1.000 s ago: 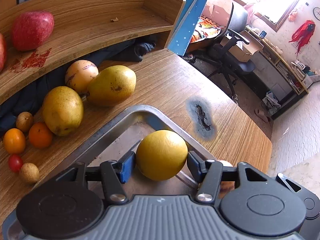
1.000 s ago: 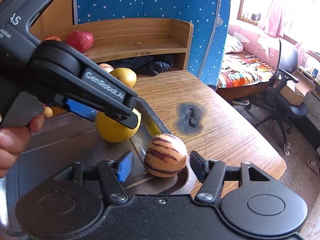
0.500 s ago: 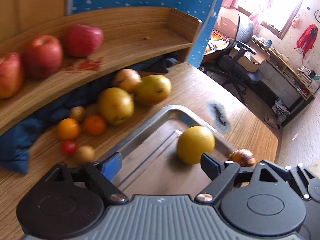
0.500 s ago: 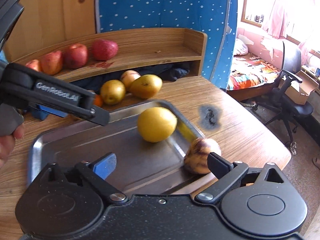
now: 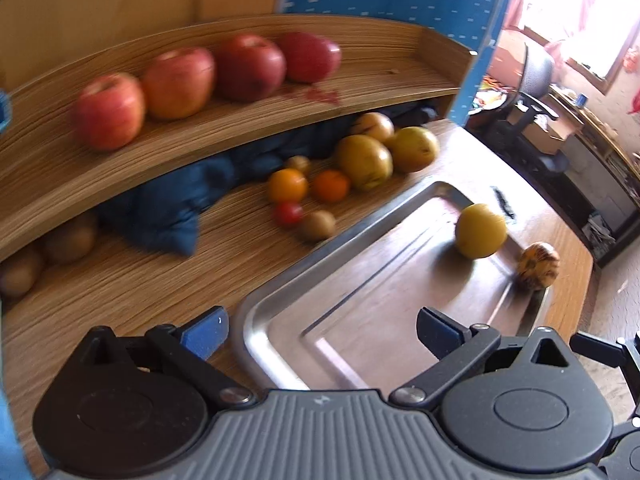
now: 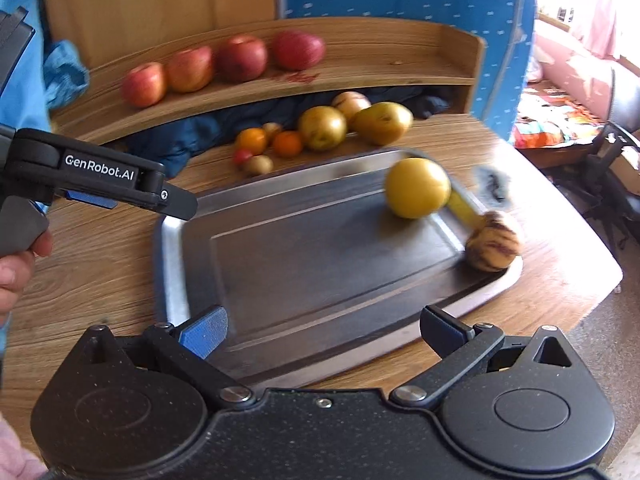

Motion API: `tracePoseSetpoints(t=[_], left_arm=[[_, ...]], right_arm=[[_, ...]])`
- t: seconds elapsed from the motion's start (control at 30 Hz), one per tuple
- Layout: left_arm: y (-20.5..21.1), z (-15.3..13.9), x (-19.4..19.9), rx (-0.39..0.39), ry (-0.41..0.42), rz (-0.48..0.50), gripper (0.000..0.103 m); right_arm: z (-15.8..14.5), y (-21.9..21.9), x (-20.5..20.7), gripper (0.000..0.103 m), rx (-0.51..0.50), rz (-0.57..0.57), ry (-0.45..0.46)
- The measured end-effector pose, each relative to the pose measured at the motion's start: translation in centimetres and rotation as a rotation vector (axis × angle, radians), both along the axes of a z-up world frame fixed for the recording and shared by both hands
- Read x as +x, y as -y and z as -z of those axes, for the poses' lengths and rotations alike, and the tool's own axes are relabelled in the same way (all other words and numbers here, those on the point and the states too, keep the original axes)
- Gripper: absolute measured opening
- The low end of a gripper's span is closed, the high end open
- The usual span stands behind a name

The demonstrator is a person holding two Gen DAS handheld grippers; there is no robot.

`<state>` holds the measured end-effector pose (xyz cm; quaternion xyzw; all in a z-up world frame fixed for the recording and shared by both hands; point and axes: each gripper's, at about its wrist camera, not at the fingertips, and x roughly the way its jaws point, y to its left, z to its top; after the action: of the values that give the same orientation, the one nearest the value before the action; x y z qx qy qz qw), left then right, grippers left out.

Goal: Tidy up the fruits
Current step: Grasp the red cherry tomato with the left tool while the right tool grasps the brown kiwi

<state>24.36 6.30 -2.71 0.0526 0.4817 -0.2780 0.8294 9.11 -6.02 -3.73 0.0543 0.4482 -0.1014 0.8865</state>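
A steel tray (image 5: 280, 304) (image 6: 172, 264) lies on the wooden table. A yellow round fruit (image 5: 480, 231) (image 6: 418, 188) and a striped pepino melon (image 5: 538, 266) (image 6: 494, 246) rest at its far right end. My left gripper (image 5: 320, 334) is open and empty over the tray's near left corner; it also shows in the right wrist view (image 6: 132, 192). My right gripper (image 6: 322, 330) is open and empty at the tray's near edge. Several red apples (image 5: 180, 80) (image 6: 192, 68) sit on the shelf. Pears, oranges, a tomato and kiwis (image 5: 332, 186) (image 6: 288, 142) lie behind the tray.
A blue cloth (image 5: 168, 208) lies under the shelf (image 5: 380, 92). More brown fruits (image 5: 60, 240) sit at the left under it. A dark burn mark (image 6: 492, 184) is on the table beyond the tray. The table edge drops off at the right, with an office chair (image 5: 536, 92) beyond.
Both grippers let go of their fruits and pulled back and up from the tray. The yellow fruit and the pepino now lie free at the tray's right end.
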Motion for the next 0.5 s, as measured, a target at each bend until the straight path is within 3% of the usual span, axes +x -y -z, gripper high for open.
tracePoseSetpoints(t=[0.5], left_arm=[[-6.7,-0.8,0.8,-0.003,-0.017,-0.162,0.102]], right_arm=[[-1.5,-2.3,4.6,0.102,-0.024,-0.152,0.031]])
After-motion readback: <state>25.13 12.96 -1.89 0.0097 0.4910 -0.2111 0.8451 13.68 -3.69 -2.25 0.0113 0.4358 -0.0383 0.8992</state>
